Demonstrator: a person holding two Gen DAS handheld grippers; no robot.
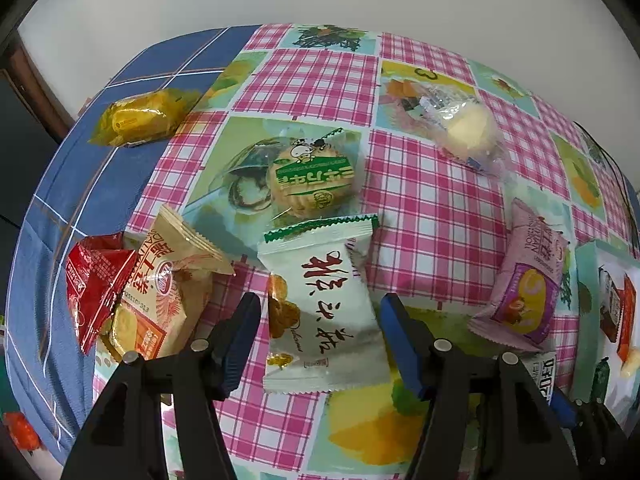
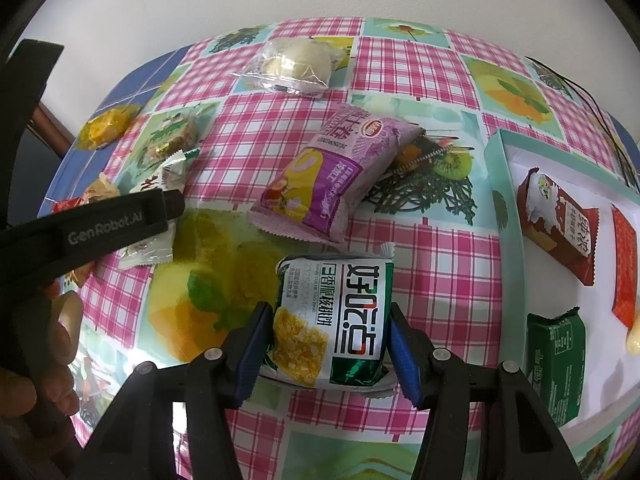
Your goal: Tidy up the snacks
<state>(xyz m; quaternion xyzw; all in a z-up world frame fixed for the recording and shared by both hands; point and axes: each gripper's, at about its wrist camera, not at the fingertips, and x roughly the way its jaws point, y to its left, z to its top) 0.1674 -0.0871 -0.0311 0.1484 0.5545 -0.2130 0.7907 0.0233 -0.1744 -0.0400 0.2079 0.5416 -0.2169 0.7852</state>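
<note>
The right tongs [image 2: 330, 344] gripped a green and white snack packet [image 2: 332, 320] by its sides, just above the checked cloth on the desk [image 2: 440, 264], beside the pale green box [image 2: 500, 184] already holding several snacks. The left tongs [image 1: 320, 320] stood open around a white snack packet [image 1: 324, 304] lying flat on the cloth, their blue pads [image 1: 244, 332] apart from its edges. A purple packet [image 2: 332, 184] lay near.

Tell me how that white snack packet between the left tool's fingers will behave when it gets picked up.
The white packet looks puffed and glossy, so it will probably dent under the left tool and could slip. It seems light for its size. The crimped ends look floppy, while the snack inside may be brittle, so a gentle squeeze seems wiser. It lies flat on the tablecloth, unlikely to roll.
</note>
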